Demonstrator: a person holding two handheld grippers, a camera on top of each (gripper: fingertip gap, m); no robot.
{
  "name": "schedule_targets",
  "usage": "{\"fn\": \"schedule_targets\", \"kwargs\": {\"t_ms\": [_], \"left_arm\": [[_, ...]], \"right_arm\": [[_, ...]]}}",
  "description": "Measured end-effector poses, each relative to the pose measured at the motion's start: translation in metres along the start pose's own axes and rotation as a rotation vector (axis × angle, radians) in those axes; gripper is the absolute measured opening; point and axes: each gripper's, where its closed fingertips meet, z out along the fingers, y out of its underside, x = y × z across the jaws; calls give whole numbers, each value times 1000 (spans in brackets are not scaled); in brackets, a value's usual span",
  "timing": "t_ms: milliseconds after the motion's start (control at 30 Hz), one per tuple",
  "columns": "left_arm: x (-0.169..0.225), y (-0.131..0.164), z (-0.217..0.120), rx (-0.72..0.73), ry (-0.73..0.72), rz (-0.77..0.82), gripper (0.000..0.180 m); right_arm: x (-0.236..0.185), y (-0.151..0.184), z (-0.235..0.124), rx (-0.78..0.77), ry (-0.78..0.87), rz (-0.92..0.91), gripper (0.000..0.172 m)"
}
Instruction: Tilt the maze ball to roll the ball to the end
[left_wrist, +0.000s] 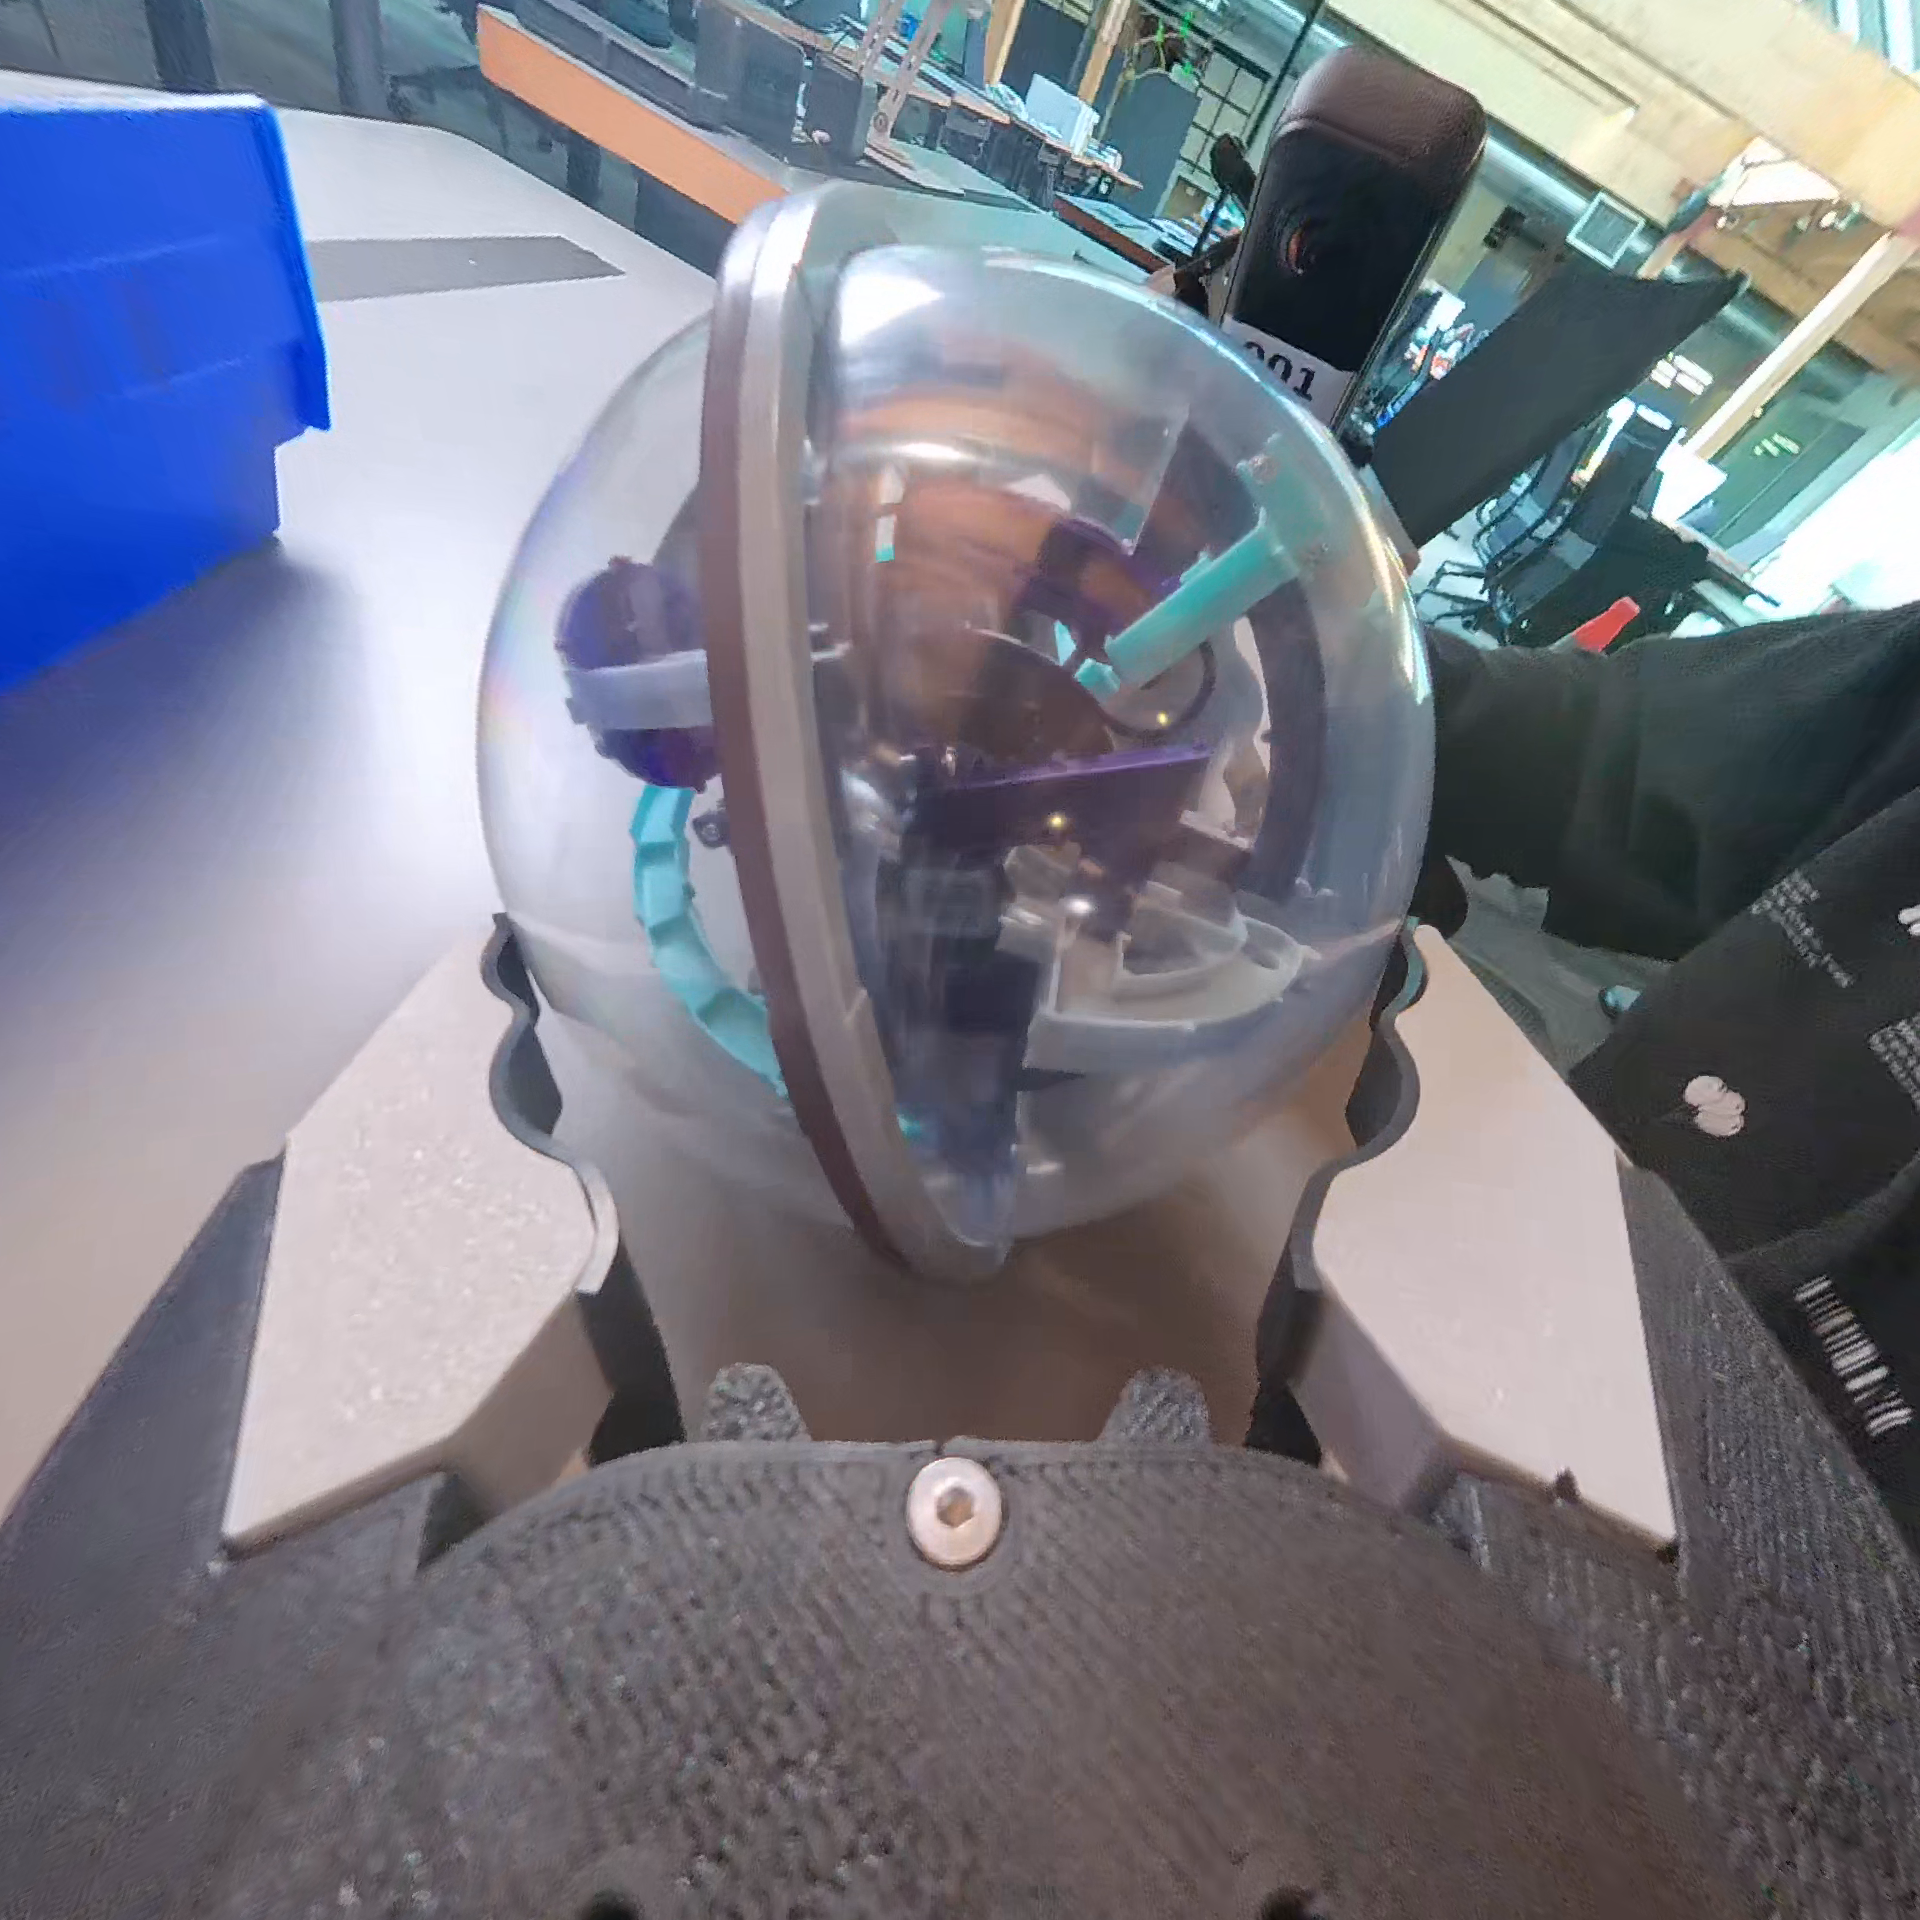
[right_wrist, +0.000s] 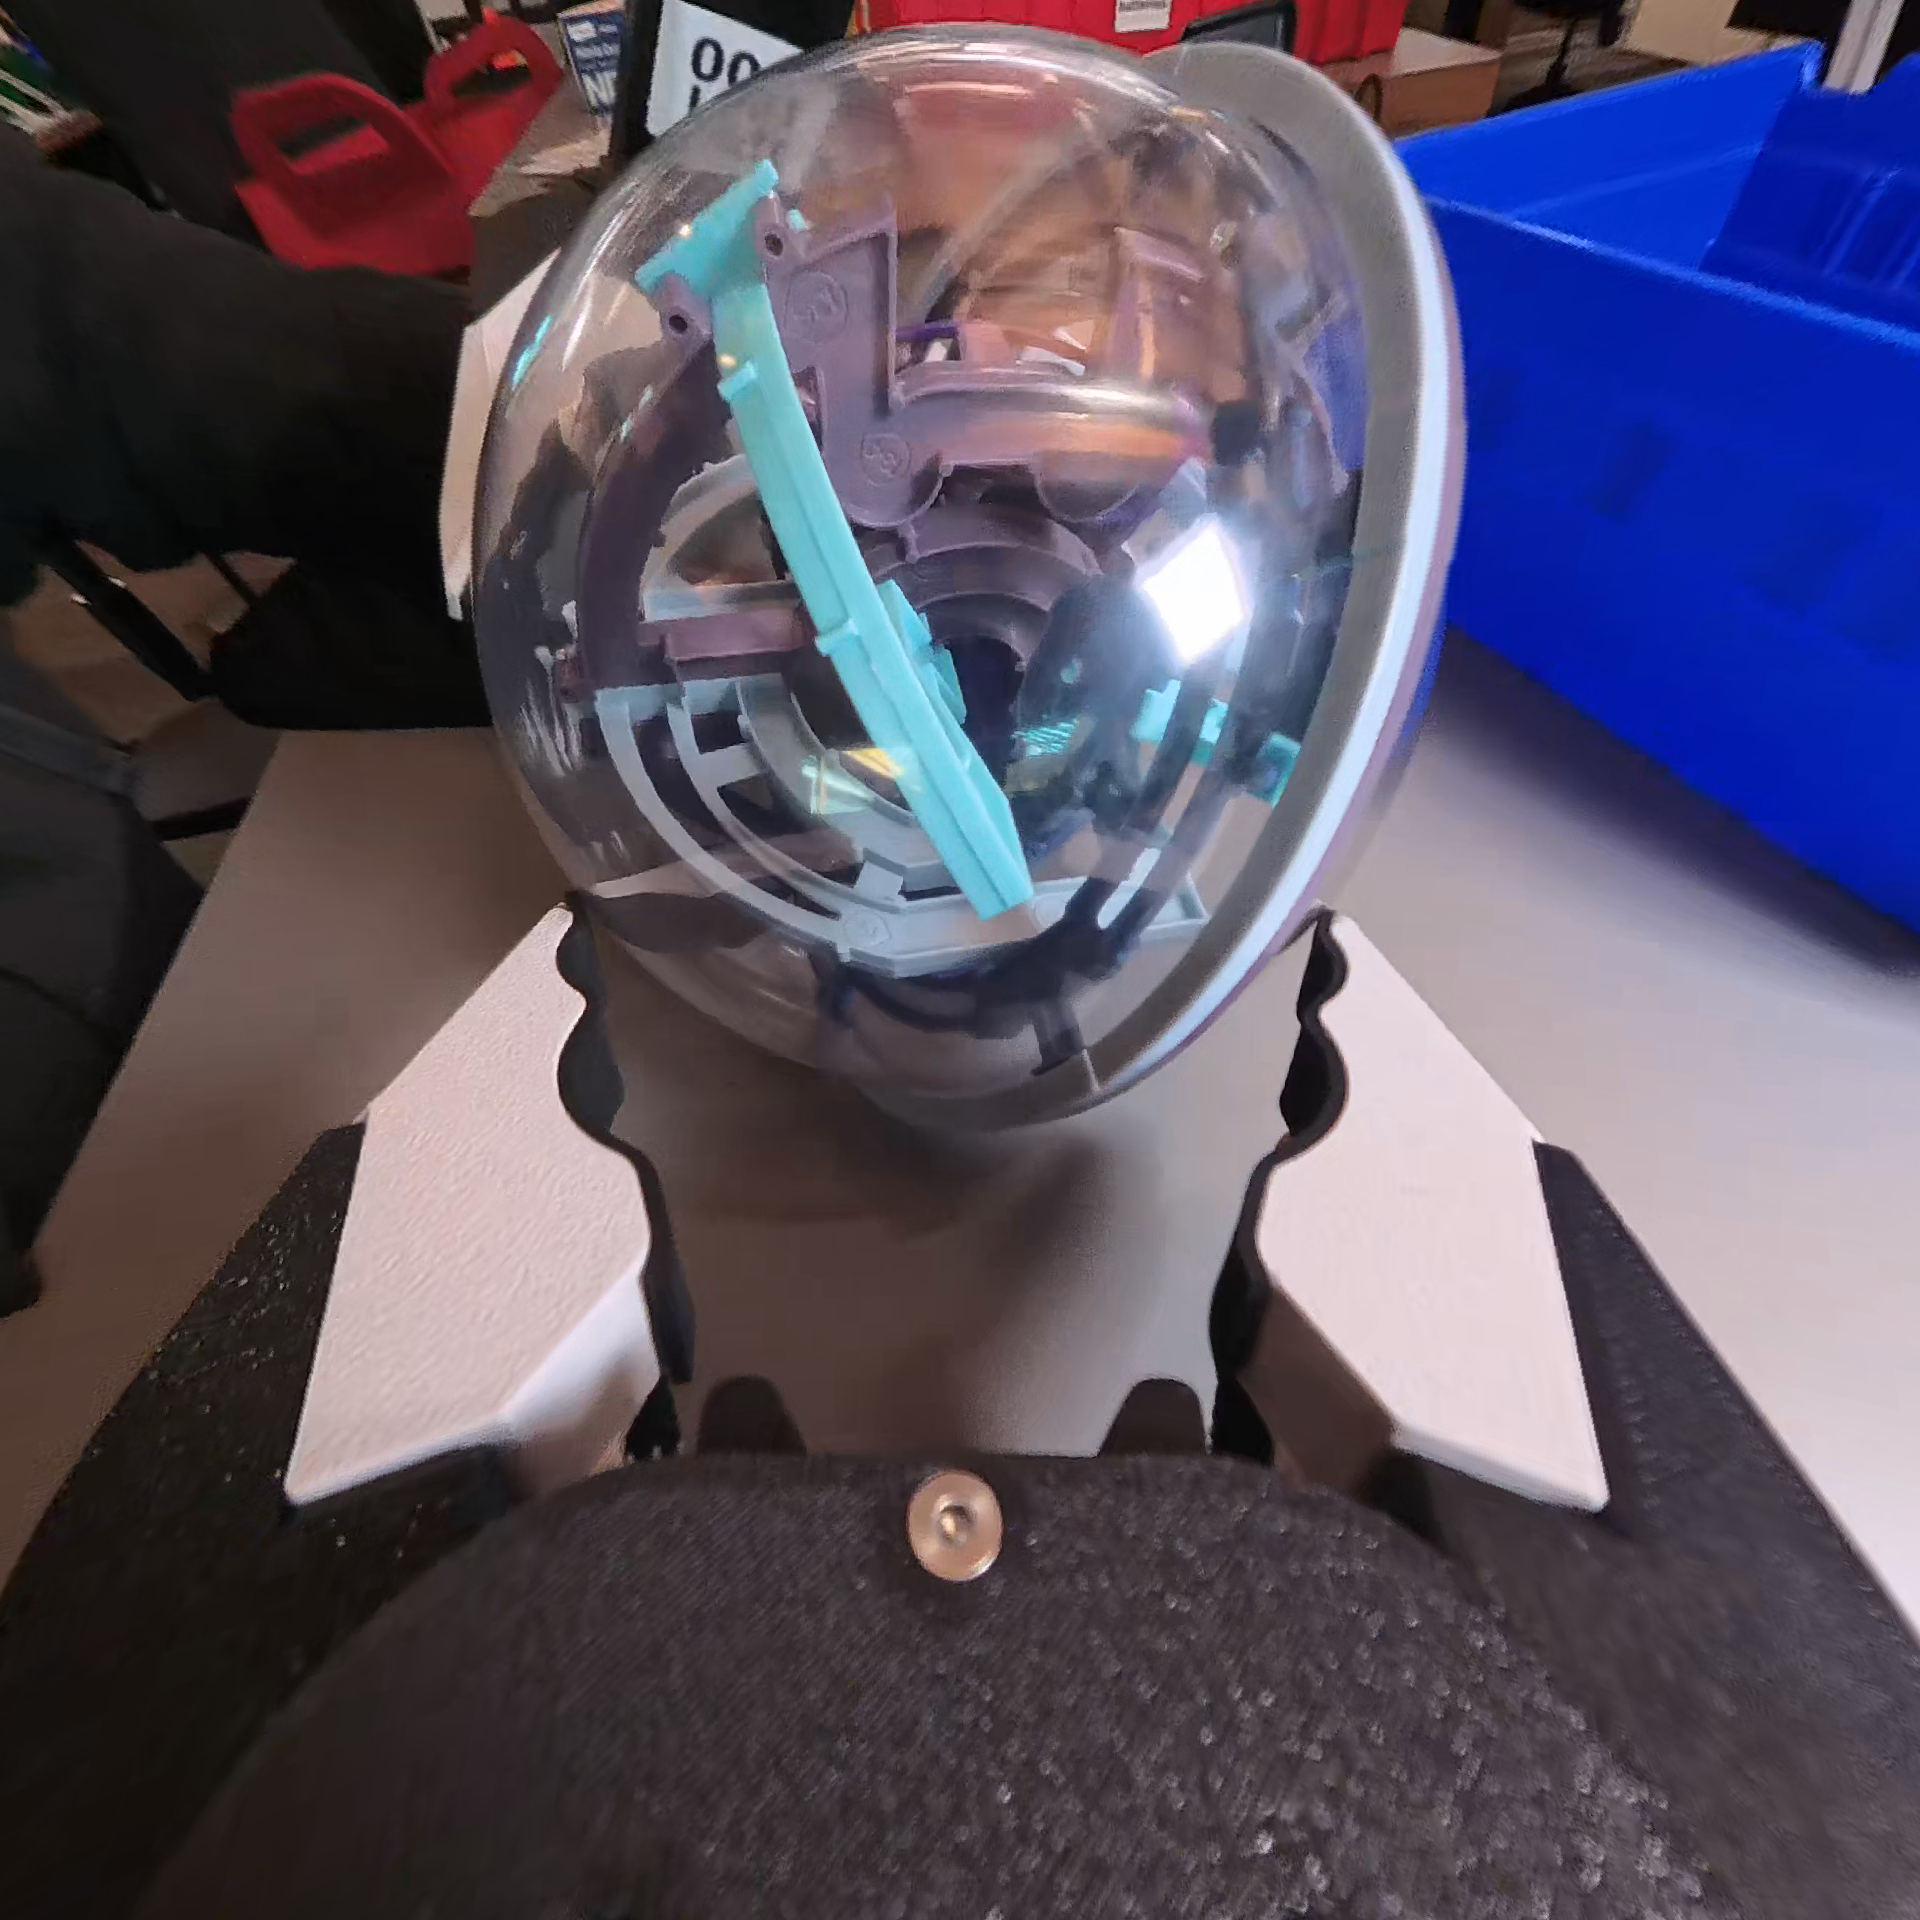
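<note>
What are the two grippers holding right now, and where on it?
Both hold the clear maze ball: the left gripper clamps its lower sides, and the right gripper clamps the lower sides from the opposite side.

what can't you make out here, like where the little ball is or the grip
- Little ball: not found in either view; tracks, glare and blur in the maze ball mask it.
- Left gripper: fingertips reach the shell; pressing or not is unclear.
- Right gripper: same, tips meet the shell's lower edge.
- Blue bin: cut off by the edge.
</note>
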Motion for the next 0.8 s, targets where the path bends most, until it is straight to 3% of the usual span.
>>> {"fn": "schedule_targets", "kwargs": {"t_ms": [100, 400, 800], "left_arm": [[0, -3, 0, 12, 26, 71, 154], [37, -74, -16, 110, 37, 379, 153], [85, -137, -30, 133, 46, 535, 153]], "right_arm": [[1, -10, -1, 28, 62, -60, 133], [-10, -83, -27, 222, 230, -288, 138], [-31, -149, -62, 330, 302, -413, 140]]}}
